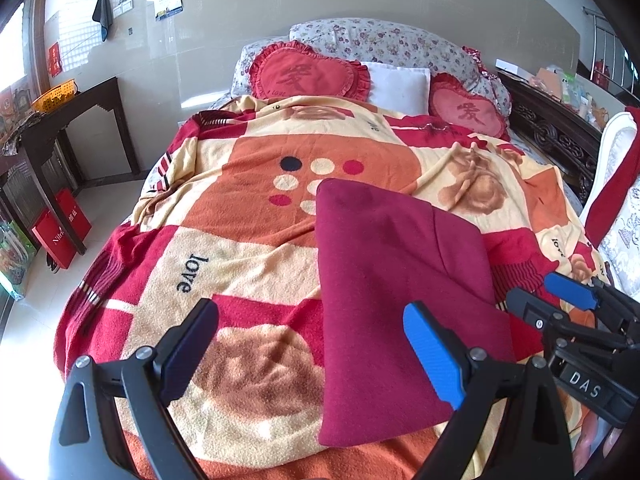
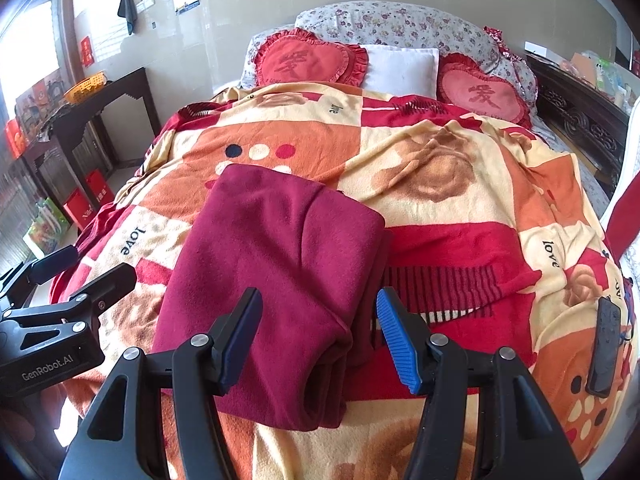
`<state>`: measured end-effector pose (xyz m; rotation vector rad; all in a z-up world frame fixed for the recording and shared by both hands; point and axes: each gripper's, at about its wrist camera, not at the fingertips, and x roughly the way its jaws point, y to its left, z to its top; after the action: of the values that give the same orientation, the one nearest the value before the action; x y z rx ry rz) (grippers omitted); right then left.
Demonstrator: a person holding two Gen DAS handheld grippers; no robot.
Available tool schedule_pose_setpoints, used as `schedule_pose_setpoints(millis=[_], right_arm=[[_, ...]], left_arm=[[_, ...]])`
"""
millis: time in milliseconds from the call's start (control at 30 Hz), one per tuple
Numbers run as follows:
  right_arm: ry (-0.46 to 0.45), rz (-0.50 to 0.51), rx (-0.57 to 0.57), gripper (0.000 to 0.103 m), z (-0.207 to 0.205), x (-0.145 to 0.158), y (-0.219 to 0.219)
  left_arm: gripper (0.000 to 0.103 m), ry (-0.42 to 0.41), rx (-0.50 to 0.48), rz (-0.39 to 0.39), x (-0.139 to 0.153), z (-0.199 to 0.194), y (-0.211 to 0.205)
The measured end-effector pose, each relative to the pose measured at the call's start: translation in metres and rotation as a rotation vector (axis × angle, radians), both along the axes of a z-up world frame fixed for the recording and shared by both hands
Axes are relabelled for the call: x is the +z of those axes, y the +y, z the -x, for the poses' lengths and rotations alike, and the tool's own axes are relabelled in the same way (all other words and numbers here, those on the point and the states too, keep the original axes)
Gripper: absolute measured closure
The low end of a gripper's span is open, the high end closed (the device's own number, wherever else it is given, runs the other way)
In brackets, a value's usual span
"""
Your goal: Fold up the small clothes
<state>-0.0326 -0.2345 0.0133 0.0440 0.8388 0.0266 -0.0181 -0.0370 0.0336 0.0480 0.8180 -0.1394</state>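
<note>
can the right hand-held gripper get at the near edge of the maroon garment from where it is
Probably yes. The right hand-held gripper is open and empty, with the folded maroon garment lying right ahead on the blanket. Nothing sits between them; the left hand-held gripper, also open, is off to the garment's other side.

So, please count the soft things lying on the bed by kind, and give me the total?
Heart-shaped red cushions: 2
White pillow: 1
Floral pillow: 1
Patterned blanket: 1
Folded maroon garment: 1
Total: 6
</note>
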Motion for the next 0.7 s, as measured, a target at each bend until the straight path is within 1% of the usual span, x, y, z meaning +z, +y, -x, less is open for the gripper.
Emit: schedule_pose_setpoints(millis=[367, 700], right_arm=[[0.021, 0.003, 0.008, 0.063, -0.0091, -0.0063, 0.0031], [0.025, 0.012, 0.012, 0.063, -0.0105, -0.0056, 0.0056]], left_arm=[[0.007, 0.017, 0.006, -0.003, -0.0054, -0.0087, 0.0007], [0.007, 0.019, 0.008, -0.005, -0.0069, -0.0111, 0.0012]])
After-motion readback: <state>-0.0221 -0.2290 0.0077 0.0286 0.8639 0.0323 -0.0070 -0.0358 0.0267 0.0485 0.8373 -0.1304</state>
